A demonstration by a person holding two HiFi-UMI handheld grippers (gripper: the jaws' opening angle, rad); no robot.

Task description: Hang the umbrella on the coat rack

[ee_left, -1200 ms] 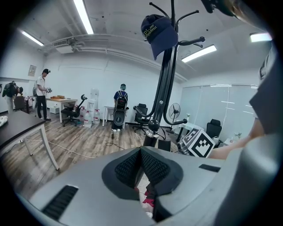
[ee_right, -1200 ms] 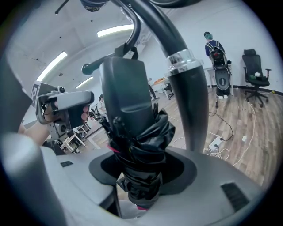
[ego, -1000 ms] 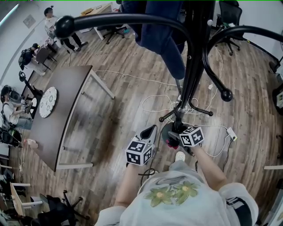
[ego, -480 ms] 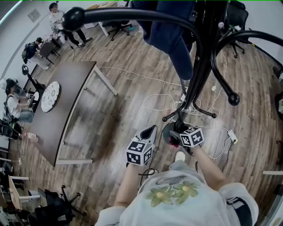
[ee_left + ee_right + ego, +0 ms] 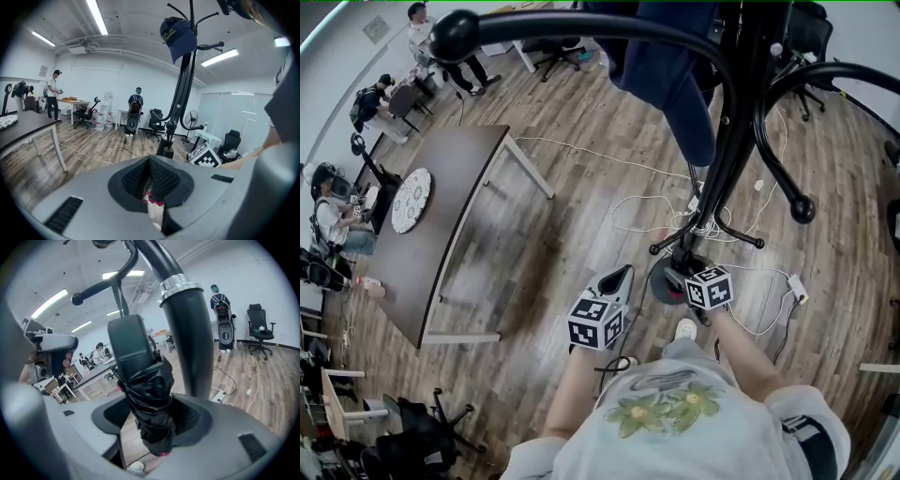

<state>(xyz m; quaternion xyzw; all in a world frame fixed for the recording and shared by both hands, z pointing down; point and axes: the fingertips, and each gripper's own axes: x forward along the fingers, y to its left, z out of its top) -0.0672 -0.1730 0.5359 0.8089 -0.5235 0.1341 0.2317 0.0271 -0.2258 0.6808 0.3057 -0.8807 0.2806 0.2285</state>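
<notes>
A black folded umbrella (image 5: 147,394) stands upright between the jaws of my right gripper (image 5: 154,413), its boxy handle (image 5: 129,343) on top. These jaws have just been opening. Floor shows between the umbrella and the left pad (image 5: 115,416), so nothing presses on it. The black coat rack's pole (image 5: 190,333) rises just behind. In the head view my right gripper (image 5: 677,277) sits at the foot of the rack (image 5: 727,159). My left gripper (image 5: 622,274) hovers beside it. My left gripper (image 5: 150,161) is shut, and the rack (image 5: 180,98) stands ahead of it.
A navy cap (image 5: 178,35) hangs high on the rack. White cables (image 5: 647,211) and a power strip (image 5: 794,288) lie round its base. A dark table (image 5: 441,234) with a round patterned plate (image 5: 411,200) stands at the left, and people sit beyond it.
Both hands have stayed nearly in place. A pink spot beside my right gripper in the earlier head frames is out of sight now. The view has shifted slightly.
</notes>
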